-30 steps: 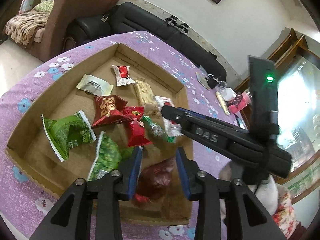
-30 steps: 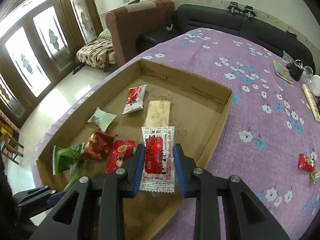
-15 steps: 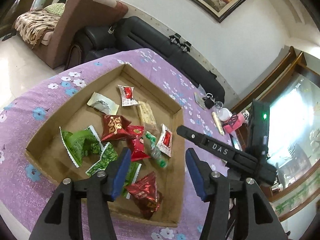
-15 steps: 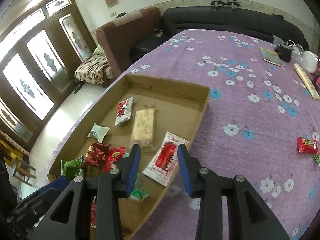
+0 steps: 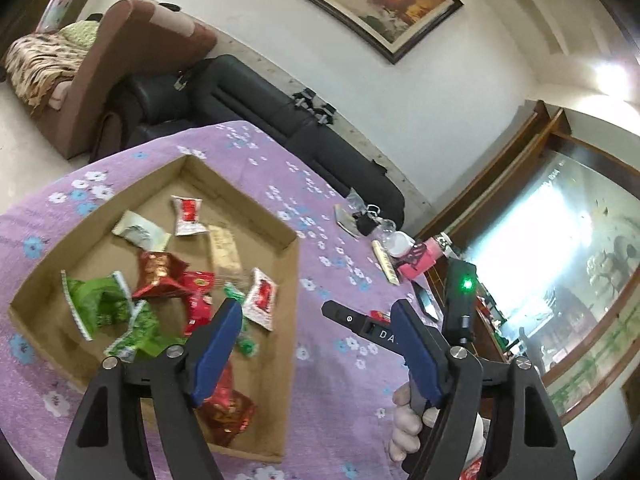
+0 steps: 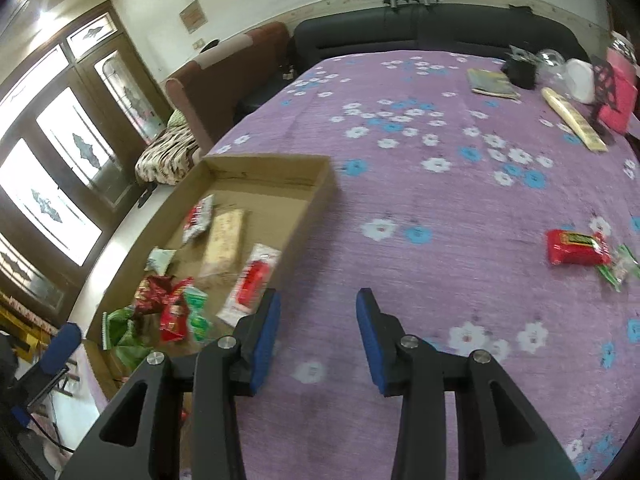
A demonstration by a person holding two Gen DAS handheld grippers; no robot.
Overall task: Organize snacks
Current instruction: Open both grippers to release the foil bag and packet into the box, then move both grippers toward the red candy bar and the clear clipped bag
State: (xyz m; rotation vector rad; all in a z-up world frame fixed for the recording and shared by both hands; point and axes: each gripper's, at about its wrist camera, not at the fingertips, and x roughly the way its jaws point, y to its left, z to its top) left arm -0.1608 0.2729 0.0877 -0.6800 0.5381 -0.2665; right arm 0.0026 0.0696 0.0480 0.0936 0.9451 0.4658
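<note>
A shallow cardboard tray (image 5: 240,196) on the purple flowered cloth holds several snack packets, green and red. My left gripper (image 5: 316,312) hovers above the tray's near right corner. Its jaws are opening and nothing is between them. A dark red packet (image 5: 226,408) lies in the tray under its left finger. My right gripper (image 6: 318,304) is open and empty over bare cloth just right of the tray (image 6: 264,158). A red-and-white sachet (image 6: 252,284) lies inside by the tray's right wall. A red packet (image 6: 576,246) and a green one (image 6: 616,268) lie loose on the cloth at the right.
The far table edge carries a booklet (image 6: 492,82), a black object (image 6: 520,70), a white lid (image 6: 580,78), a pink item (image 6: 618,102) and a long beige packet (image 6: 572,122). A black sofa (image 6: 420,28) stands behind the table. A hand (image 5: 408,420) holds the right gripper.
The left gripper let go of the dark red packet, rose and widened. The right gripper released the red-and-white sachet into the tray and swung right, off the tray, over the cloth.
</note>
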